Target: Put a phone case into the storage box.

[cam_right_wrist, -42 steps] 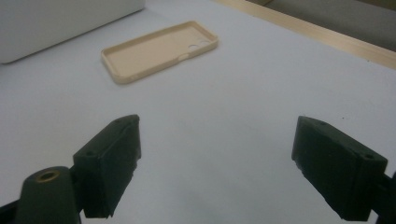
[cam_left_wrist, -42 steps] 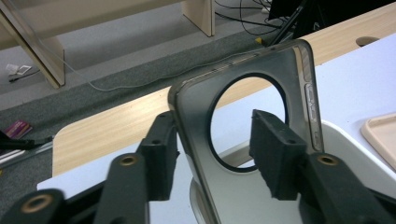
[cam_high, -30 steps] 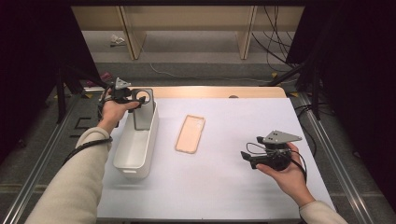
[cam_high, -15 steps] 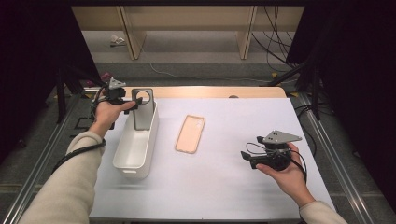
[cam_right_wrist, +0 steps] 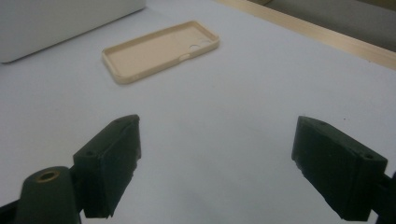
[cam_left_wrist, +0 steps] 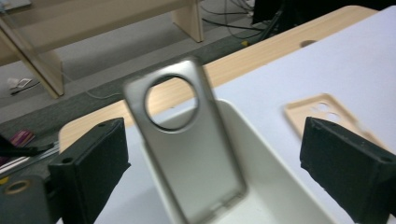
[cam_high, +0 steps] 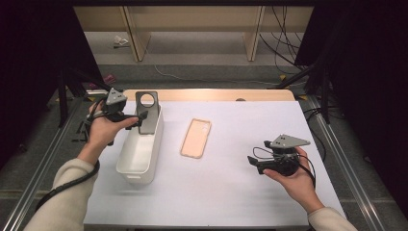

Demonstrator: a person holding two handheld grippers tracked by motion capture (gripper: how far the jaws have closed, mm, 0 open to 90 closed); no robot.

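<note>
grey phone case (cam_left_wrist: 187, 144) blurred, foot cut off by bottom edge.

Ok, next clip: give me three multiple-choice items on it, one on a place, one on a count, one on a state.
1. Where is the grey phone case?
A. Standing in the far end of the white bin
B. Flat on the table
C. In the right gripper

2. How many phone cases are there?
A. One
B. Two
C. Three

3. How do the left gripper jaws stand?
A. Clamped on the grey case
B. Shut on nothing
C. Open, clear of the case

Answers:
1 A: the case leans upright against the bin's far wall.
2 B: the grey one, plus a beige phone case flat on the table.
3 C: the left gripper view shows gaps on both sides of the case; the jaws have just been opening.
</note>
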